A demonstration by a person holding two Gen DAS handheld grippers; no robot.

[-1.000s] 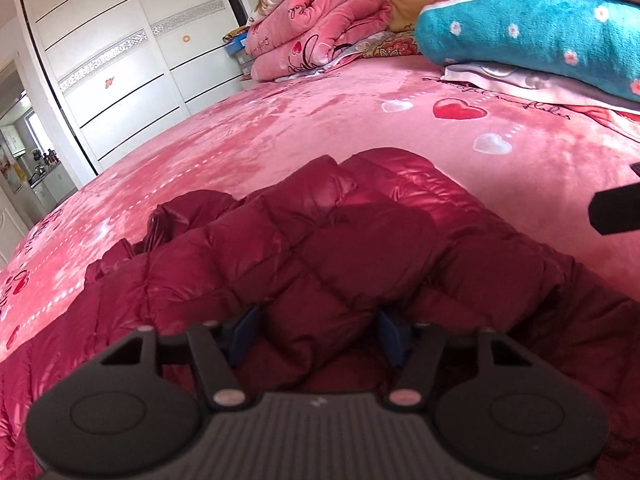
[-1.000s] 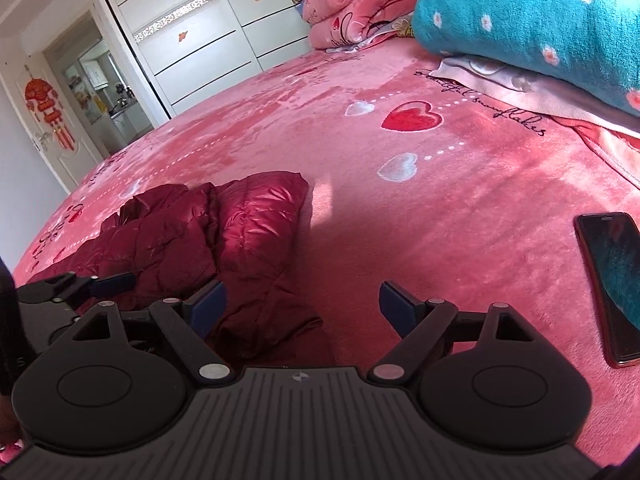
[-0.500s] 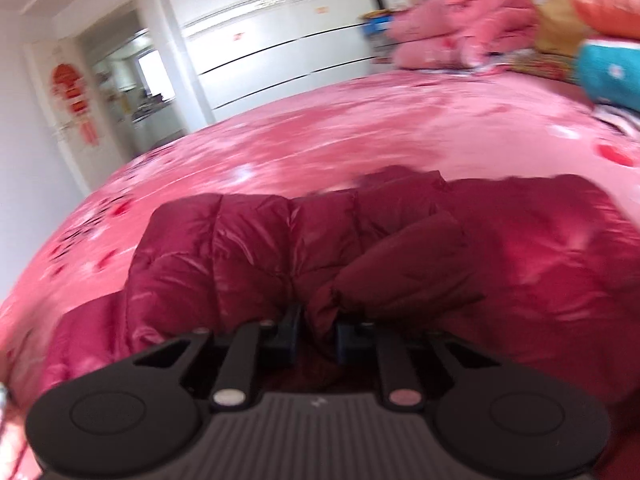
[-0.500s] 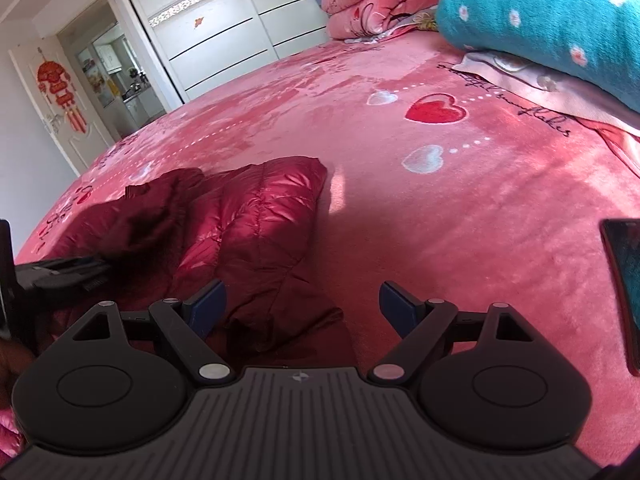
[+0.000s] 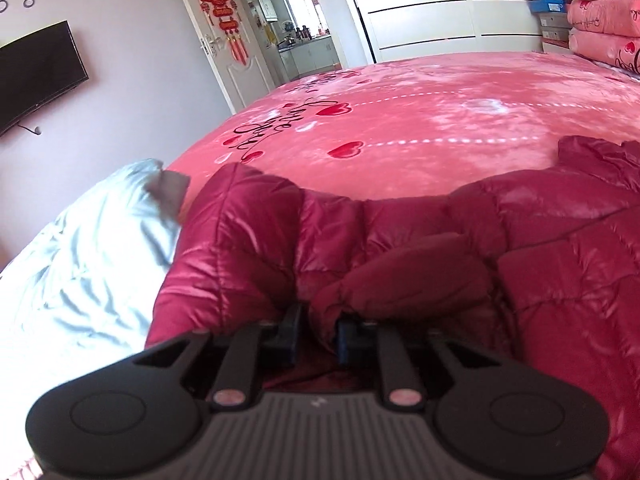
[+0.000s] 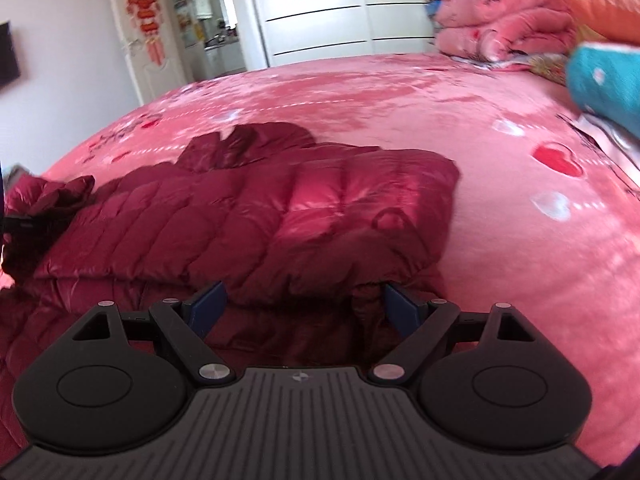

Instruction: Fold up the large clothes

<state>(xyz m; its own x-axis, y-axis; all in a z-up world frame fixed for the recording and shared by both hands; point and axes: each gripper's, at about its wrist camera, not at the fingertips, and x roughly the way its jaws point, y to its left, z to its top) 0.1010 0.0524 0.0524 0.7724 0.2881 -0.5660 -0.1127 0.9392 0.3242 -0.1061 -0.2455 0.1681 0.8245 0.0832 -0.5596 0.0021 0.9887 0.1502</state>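
A dark red quilted puffer jacket (image 5: pixel 460 240) lies spread on the pink bed (image 5: pixel 400 112). My left gripper (image 5: pixel 318 336) is shut on a fold of the jacket's near edge, the fabric bunched between the jaws. In the right wrist view the jacket (image 6: pixel 280 208) stretches from the left to the middle of the bed. My right gripper (image 6: pixel 302 306) is open, its jaws wide apart, right at the jacket's near right edge with nothing between them. The left gripper shows as a dark shape at that view's far left (image 6: pixel 20 224).
A pale blue garment (image 5: pixel 92 248) lies on the bed to the left of the jacket. Folded pink quilts (image 6: pixel 504 16) and a teal pillow (image 6: pixel 608 80) are stacked at the bed's far right. A white wardrobe (image 6: pixel 340 8) and an open doorway (image 5: pixel 296 28) stand beyond the bed.
My left gripper closed on the jacket's edge and pulled it left, spreading the jacket out. My right gripper, still open, moved left to the jacket's near edge; the phone left its view.
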